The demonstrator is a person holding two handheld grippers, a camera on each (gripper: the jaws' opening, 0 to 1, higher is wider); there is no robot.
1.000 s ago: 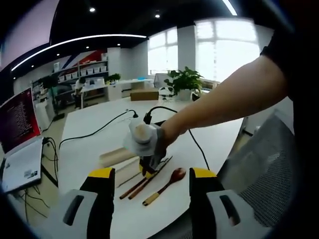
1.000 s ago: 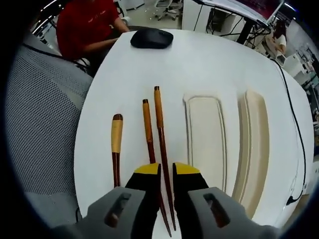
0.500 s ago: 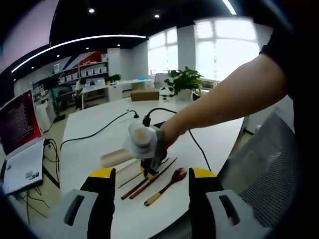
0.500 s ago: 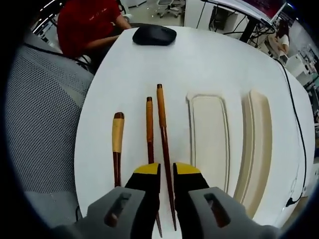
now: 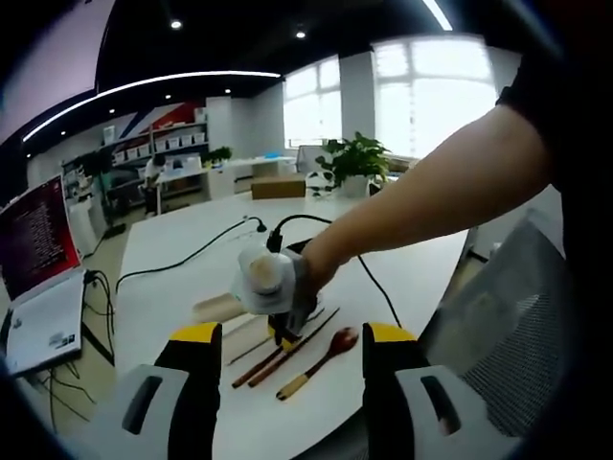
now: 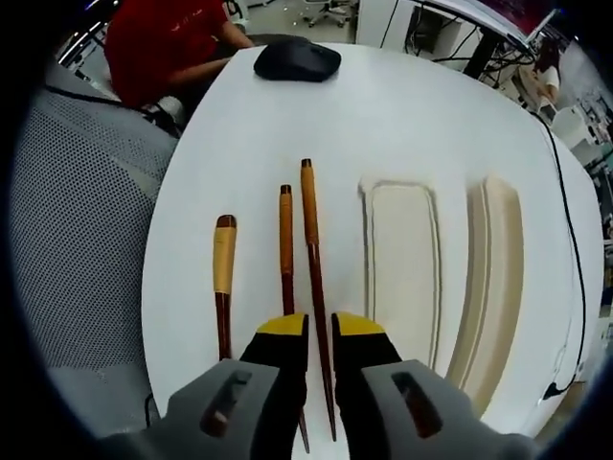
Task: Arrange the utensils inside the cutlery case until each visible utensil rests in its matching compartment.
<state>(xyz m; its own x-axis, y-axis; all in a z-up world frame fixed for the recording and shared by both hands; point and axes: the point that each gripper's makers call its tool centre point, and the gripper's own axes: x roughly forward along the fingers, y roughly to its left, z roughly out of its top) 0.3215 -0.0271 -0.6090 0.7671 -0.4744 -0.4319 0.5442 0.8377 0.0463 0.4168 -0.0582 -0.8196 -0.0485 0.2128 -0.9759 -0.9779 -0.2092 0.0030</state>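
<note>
Two cream case halves, the tray [image 6: 400, 268] and the lid [image 6: 487, 287], lay empty at right of the frame. Left of them lay two chopsticks [image 6: 311, 259] and a spoon [image 6: 223, 283]. The right gripper [image 6: 319, 331] pinched one chopstick; the left gripper [image 5: 291, 340] gaped, holding nothing. A mouse [image 6: 297, 59] sat at top.

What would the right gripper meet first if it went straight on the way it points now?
Probably the chopstick already lying between the jaws of the right gripper; further along it, only white table. Depth is hard to judge.
</note>
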